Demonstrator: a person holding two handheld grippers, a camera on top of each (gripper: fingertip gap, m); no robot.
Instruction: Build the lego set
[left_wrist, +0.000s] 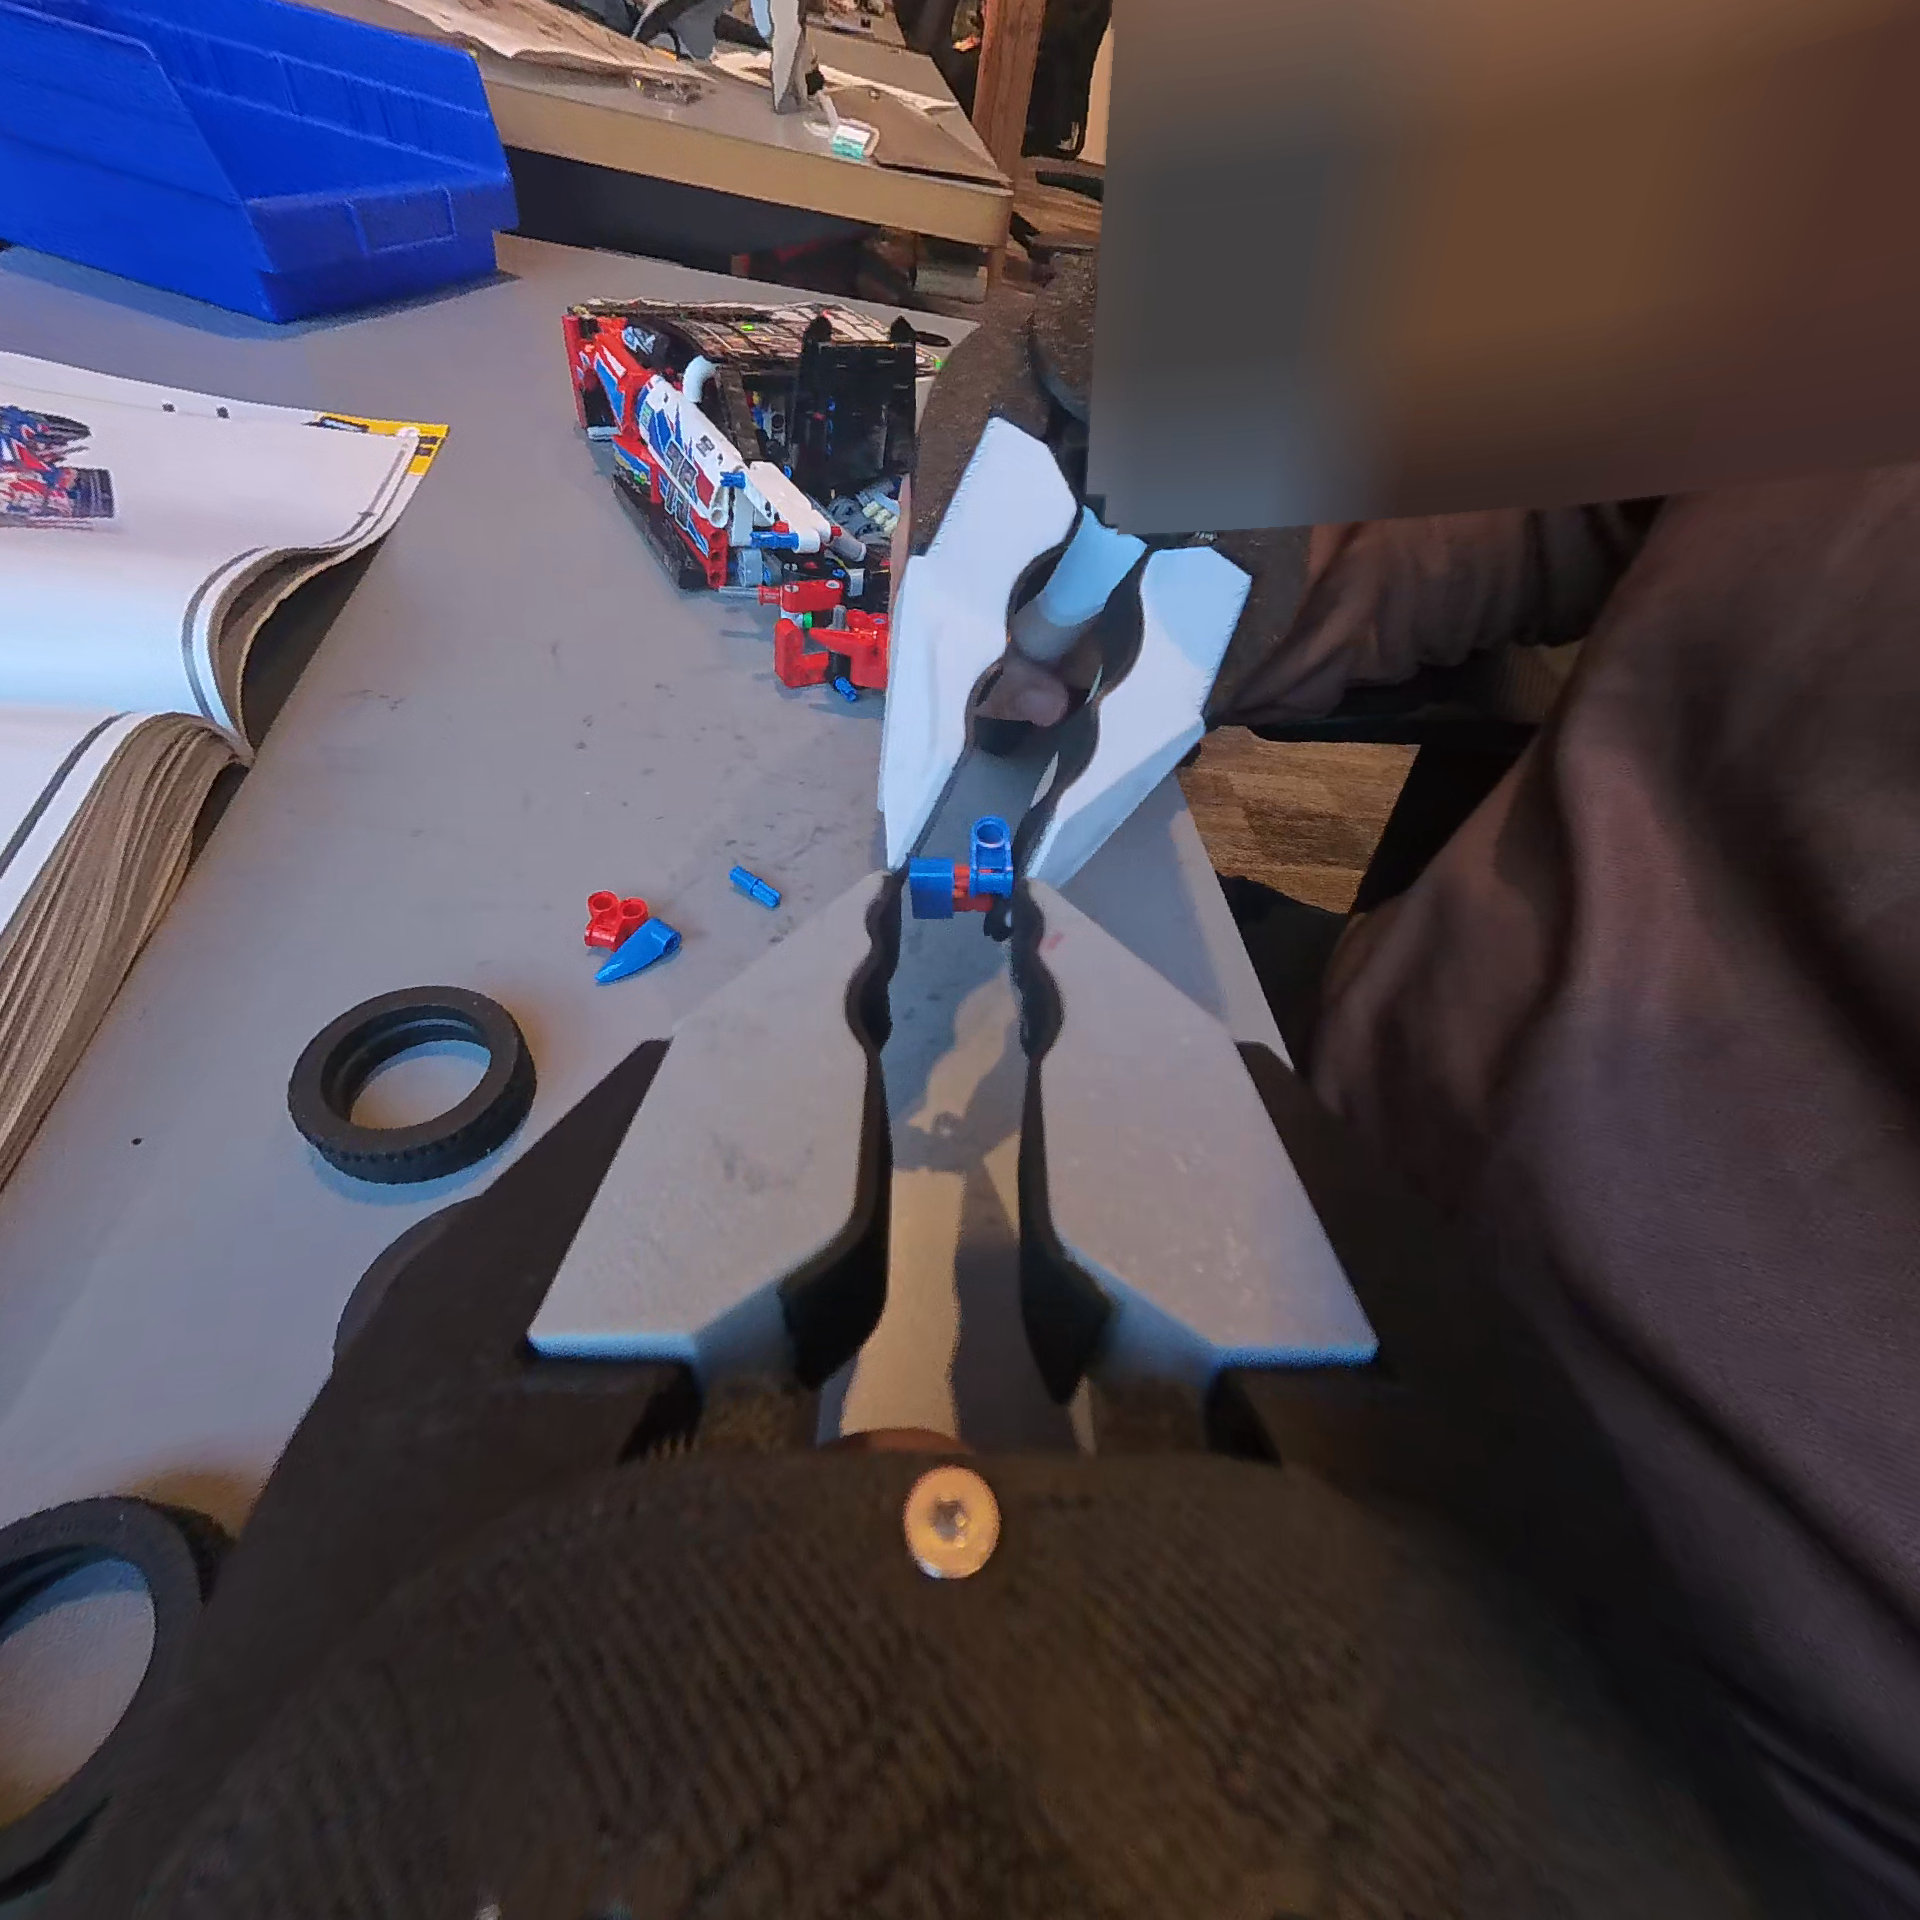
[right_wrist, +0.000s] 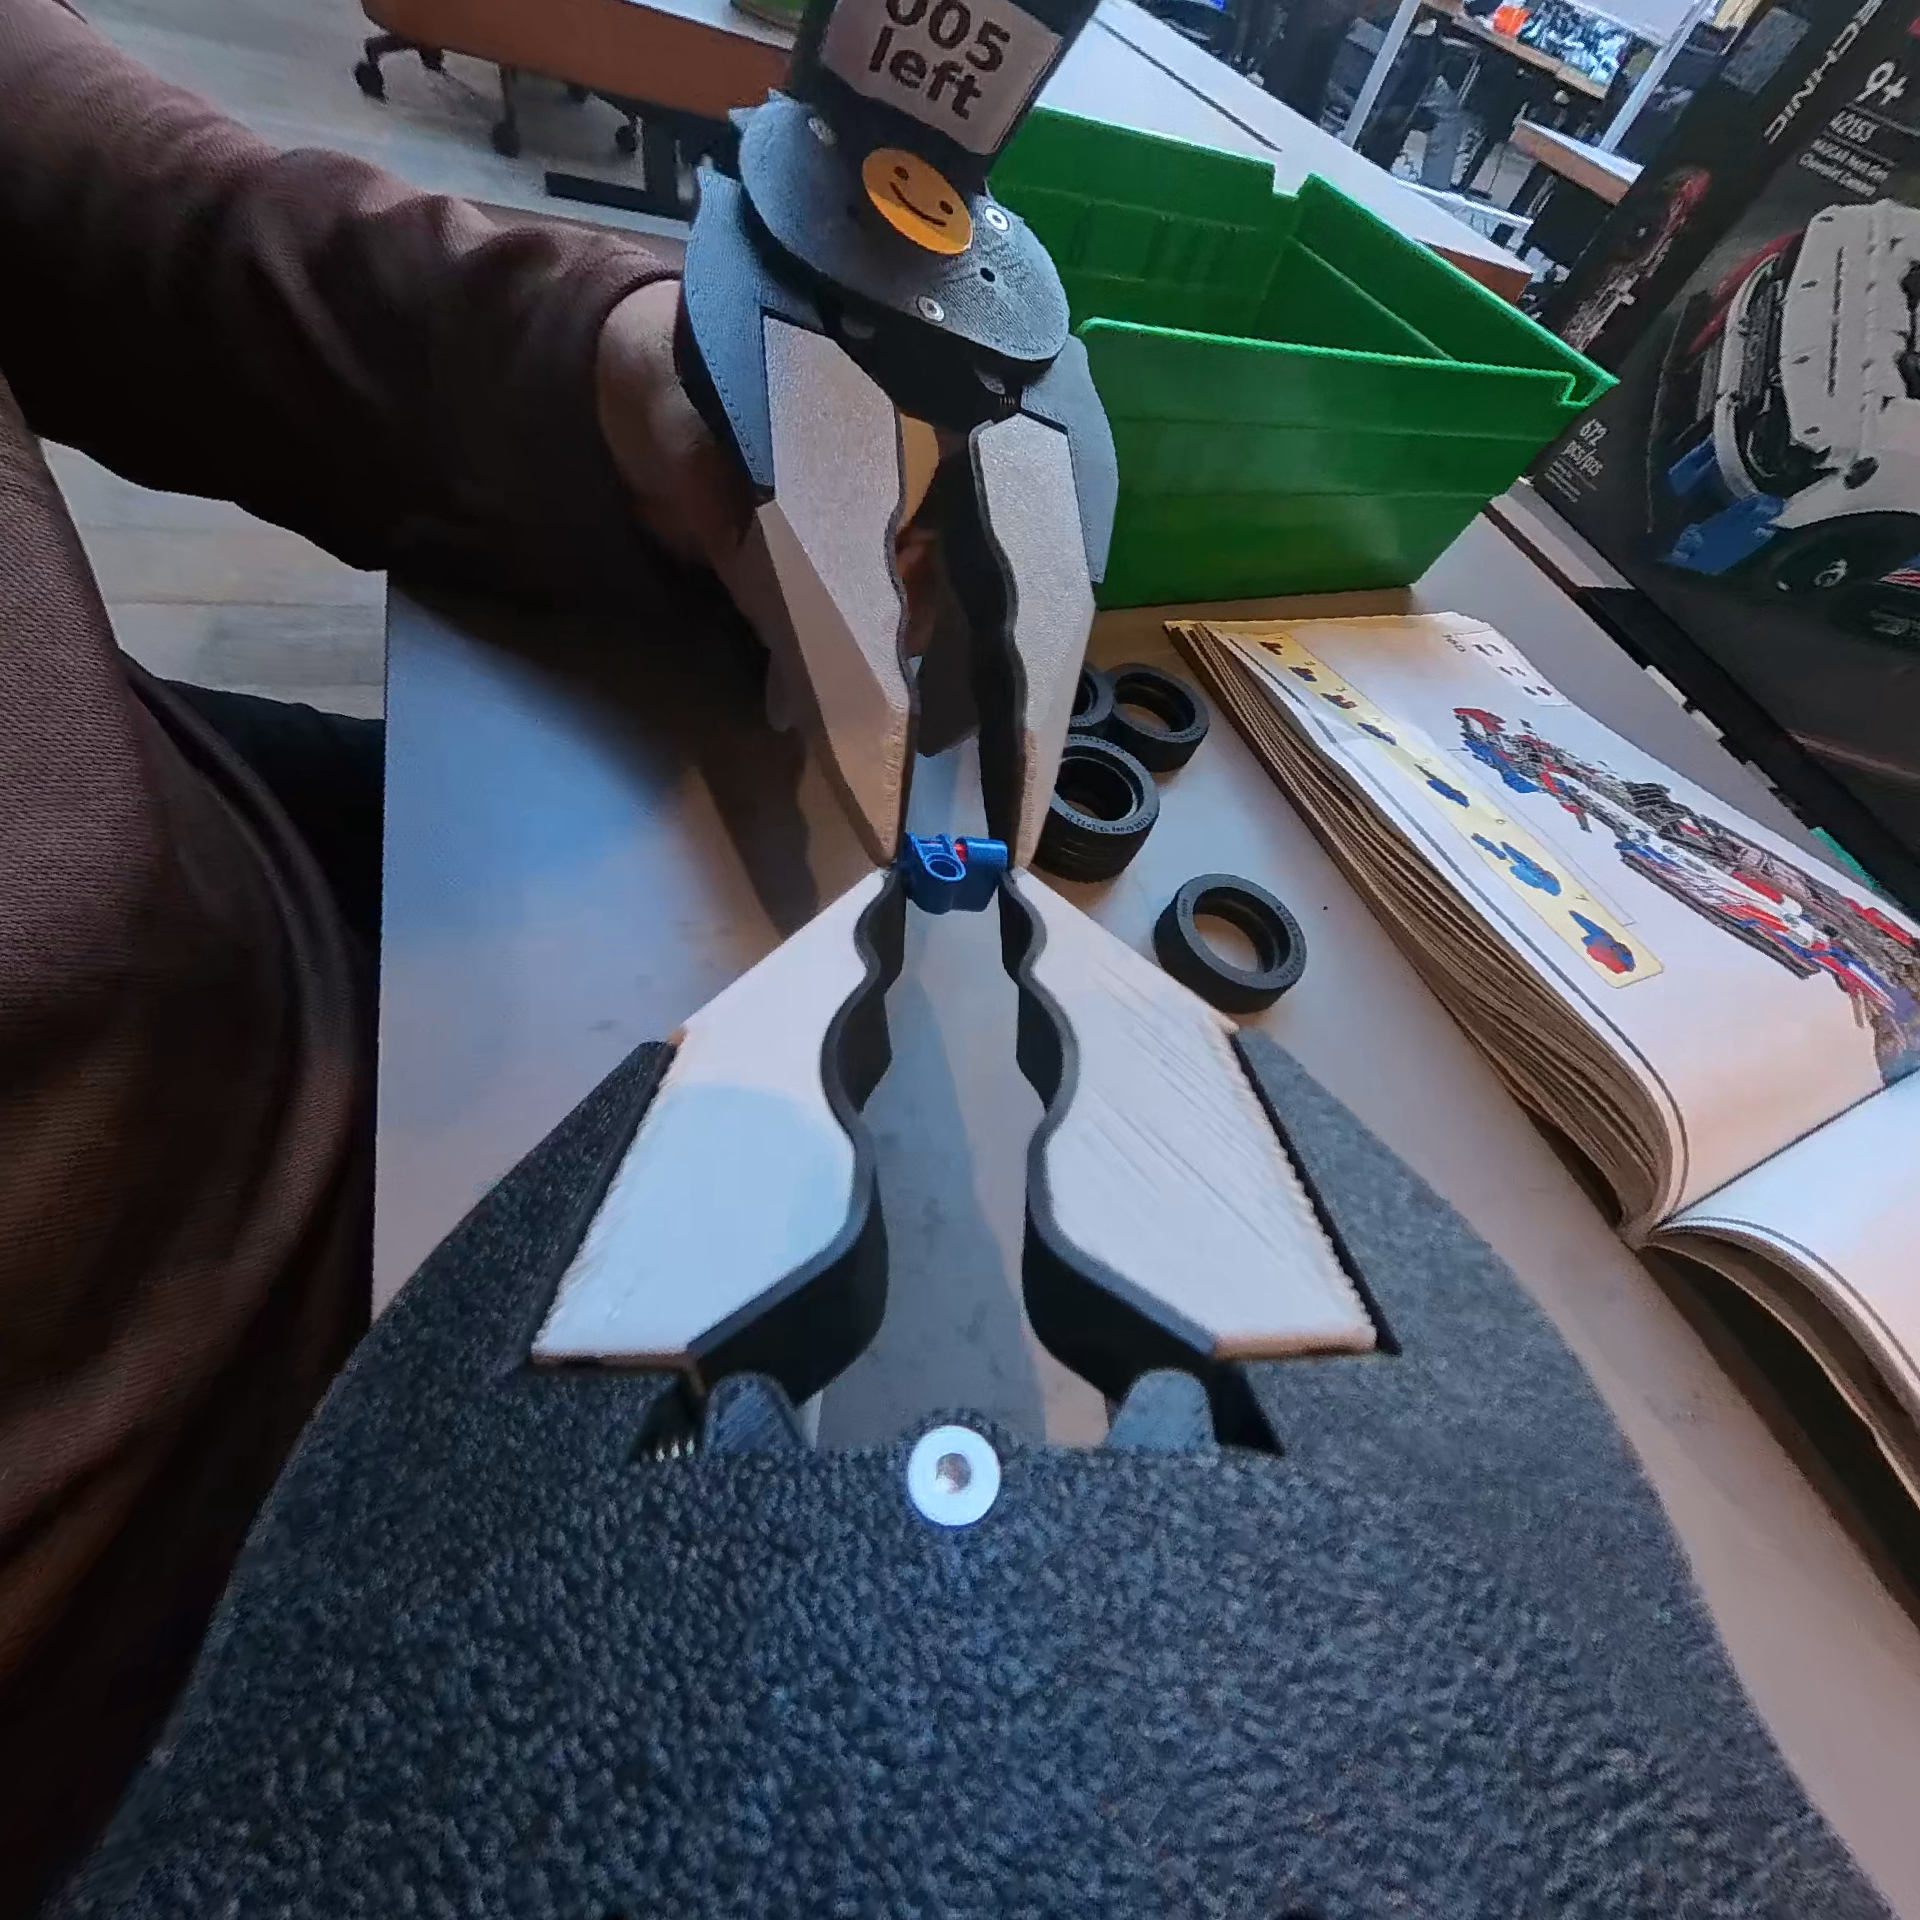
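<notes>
A small blue-and-red Lego connector assembly (left_wrist: 954, 881) hangs above the grey table (left_wrist: 468, 727) near its edge. My left gripper (left_wrist: 956, 899) is shut on it from below in the left wrist view. My right gripper (left_wrist: 964, 871) comes from the far side, tip to tip with the left, and is also closed on it. In the right wrist view the assembly (right_wrist: 951, 871) sits between my right gripper (right_wrist: 948, 883) and the left gripper (right_wrist: 958, 854). The partly built red, white and black car (left_wrist: 727, 468) lies farther back.
On the table lie a loose red piece (left_wrist: 613, 917), a blue curved piece (left_wrist: 637, 951), a blue pin (left_wrist: 755, 886) and a red sub-assembly (left_wrist: 831, 639). Black tyres (left_wrist: 412, 1081) (right_wrist: 1101, 810) (right_wrist: 1231, 940), the open instruction book (right_wrist: 1507, 883), a blue bin (left_wrist: 260, 156), a green bin (right_wrist: 1299, 416) and the set box (right_wrist: 1818, 364) surround them. My two grippers' fingertips are within a few centimetres of each other.
</notes>
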